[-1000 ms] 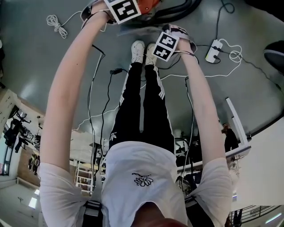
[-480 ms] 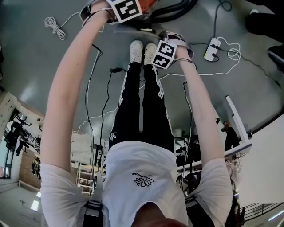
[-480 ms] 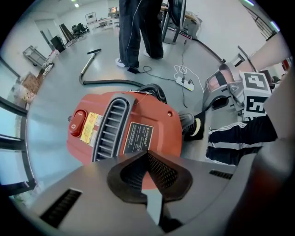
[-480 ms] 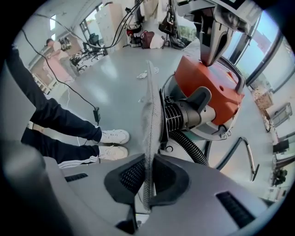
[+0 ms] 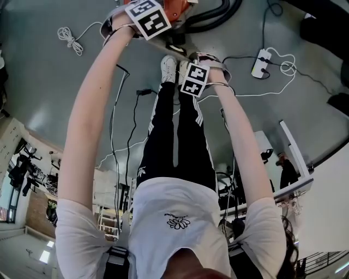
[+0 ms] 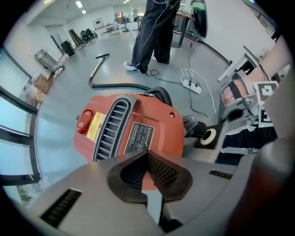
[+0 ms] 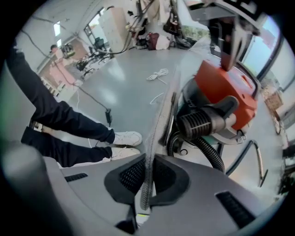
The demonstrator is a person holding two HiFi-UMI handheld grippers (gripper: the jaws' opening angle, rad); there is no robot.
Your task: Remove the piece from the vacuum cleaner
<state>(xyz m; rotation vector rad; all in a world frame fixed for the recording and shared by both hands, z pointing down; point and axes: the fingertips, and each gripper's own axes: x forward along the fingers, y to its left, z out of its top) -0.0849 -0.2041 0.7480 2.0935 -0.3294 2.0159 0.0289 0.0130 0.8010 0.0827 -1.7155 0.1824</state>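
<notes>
The red vacuum cleaner (image 6: 138, 133) lies on the grey floor in front of my feet, and only its edge (image 5: 177, 8) shows at the top of the head view. My right gripper (image 7: 147, 177) is shut on a thin flat grey piece (image 7: 163, 115), seen edge-on and rising from between the pads. The piece stands just beside the vacuum's black hose socket (image 7: 203, 120). My left gripper (image 6: 150, 184) hovers over the red body, shut with nothing between its pads. In the head view the marker cubes hide both grippers' jaws.
A black ribbed hose (image 7: 207, 152) curls from the vacuum. A white power strip (image 5: 260, 62) with cable lies to the right and a coiled white cord (image 5: 70, 34) to the left. My white shoes (image 5: 170, 64) stand close by. Another person's legs (image 6: 154, 32) and a wand (image 6: 97, 67) are beyond.
My right gripper, still holding the piece, has drawn back toward my body and slightly left. The left gripper has barely shifted.
</notes>
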